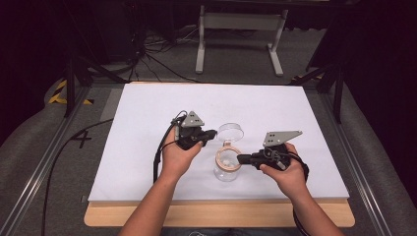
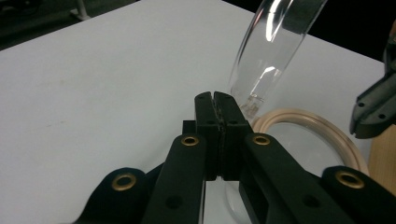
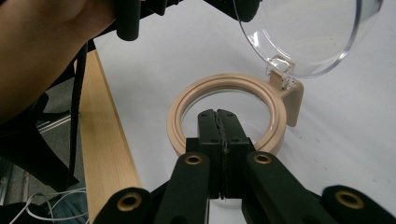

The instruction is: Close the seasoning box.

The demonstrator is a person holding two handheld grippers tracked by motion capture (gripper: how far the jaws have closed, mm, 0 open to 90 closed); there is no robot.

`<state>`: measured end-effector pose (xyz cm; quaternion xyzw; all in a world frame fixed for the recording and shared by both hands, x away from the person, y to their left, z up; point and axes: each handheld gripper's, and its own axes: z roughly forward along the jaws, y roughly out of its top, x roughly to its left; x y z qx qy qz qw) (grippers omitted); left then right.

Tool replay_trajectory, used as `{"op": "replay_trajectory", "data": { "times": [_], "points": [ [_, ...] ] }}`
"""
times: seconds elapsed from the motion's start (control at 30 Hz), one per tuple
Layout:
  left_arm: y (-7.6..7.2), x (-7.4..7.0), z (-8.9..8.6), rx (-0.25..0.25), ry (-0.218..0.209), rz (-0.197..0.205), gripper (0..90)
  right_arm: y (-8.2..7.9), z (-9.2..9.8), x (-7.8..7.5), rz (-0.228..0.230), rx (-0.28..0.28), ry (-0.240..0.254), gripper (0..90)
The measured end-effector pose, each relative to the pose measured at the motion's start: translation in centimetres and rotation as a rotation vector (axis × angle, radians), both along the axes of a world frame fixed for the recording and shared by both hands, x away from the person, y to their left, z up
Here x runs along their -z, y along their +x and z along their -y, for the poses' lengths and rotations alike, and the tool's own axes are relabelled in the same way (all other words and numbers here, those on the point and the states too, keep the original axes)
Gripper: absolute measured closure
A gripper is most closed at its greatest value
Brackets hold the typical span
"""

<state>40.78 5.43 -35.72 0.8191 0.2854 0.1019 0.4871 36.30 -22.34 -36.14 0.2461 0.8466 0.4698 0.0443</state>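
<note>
Jar point(image 1: 226, 169): clear, upright mid-table, hinged lid point(image 1: 231, 132) swung open.
Left gripper point(image 2: 215, 100): jaws together, empty, beside the lid.
Right gripper point(image 3: 218, 116): jaws closed at the rim point(image 3: 187, 105); grip uncertain.
Handling: probably light, rigid, slippery; hold the tan rim.

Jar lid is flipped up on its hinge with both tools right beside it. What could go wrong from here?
1. The clear lid stands open on a small hinge; a bump from the left tool might strain it.
2. The right tool, jaws shut, sits at the beige rim; pushing could tip the clear jar.
</note>
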Motion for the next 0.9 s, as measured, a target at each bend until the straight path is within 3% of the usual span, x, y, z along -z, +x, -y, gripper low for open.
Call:
{"op": "replay_trajectory", "data": {
  "times": [0.23, 0.4, 0.63, 0.8, 0.9],
  "points": [
    [-0.8, -0.6, 0.1, 0.05, 0.035, -0.022, 89.8, 0.2, -0.1, -0.1, 0.007, -0.003, -0.02, 90.0],
    [-1.0, -1.2, -0.2, 0.053, 0.08, -0.011, 88.8, 0.1, -0.1, -0.1, -0.006, -0.018, -0.045, 90.0],
    [-1.2, -1.7, -1.3, 0.032, 0.059, -0.016, 87.8, -0.3, -0.1, -0.3, 0.002, -0.024, -0.072, 90.0],
    [-1.2, -2.0, -2.2, 0.077, 0.048, -0.041, 84.6, -0.5, -0.1, -0.5, -0.008, -0.045, -0.096, 90.0],
    [-1.2, -2.1, -2.6, 0.07, 0.09, -0.057, 84.1, -0.5, 0.0, -0.6, -0.028, -0.057, -0.122, 90.0]
  ]
}}
